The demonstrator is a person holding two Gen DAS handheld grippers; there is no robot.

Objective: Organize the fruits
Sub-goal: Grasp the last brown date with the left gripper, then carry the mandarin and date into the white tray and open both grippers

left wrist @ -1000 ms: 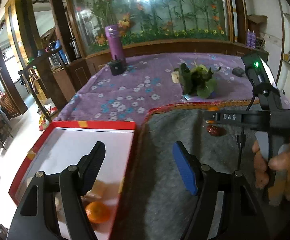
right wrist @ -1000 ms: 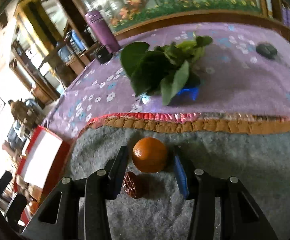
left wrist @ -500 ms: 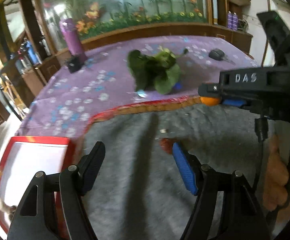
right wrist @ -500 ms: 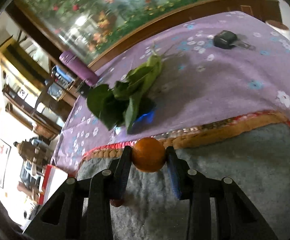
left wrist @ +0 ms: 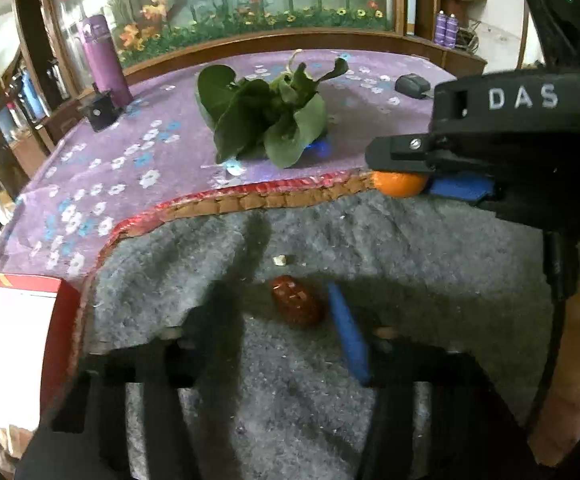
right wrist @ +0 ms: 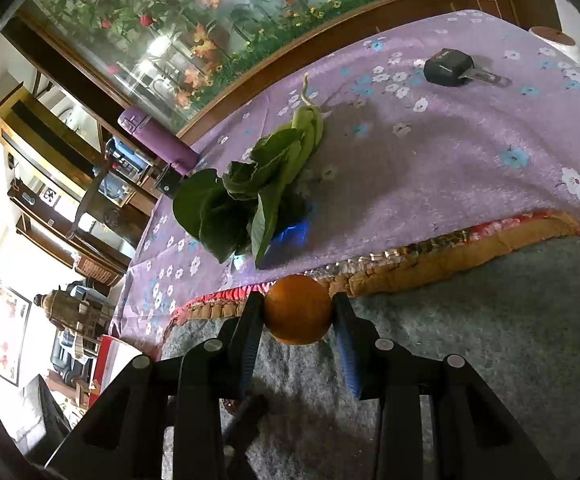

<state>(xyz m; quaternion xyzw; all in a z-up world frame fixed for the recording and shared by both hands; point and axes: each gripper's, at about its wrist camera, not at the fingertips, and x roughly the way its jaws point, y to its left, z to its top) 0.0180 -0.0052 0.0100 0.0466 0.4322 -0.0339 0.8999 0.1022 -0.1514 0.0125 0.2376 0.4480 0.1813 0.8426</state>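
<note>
The right tool (right wrist: 297, 316) is gripping the orange (right wrist: 297, 309) at frame centre, above the grey mat (right wrist: 489, 320). The left tool (left wrist: 278, 324) is hanging spread around the red date (left wrist: 297, 306); it should be closing gently, centred, toward the red box (left wrist: 64, 320).

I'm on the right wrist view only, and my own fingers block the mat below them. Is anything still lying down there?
Observer: Yes. The left wrist view shows a red date on the grey mat.
Operator: Where is the left gripper?
Observer: The left gripper is open over that date, which sits between the fingers, nearer the blue pad.
Operator: How does my grip look from the side?
Observer: The right gripper is shut on the orange, held clear above the mat.
Operator: Is the box visible?
Observer: The red box shows at the mat's left edge.
</note>
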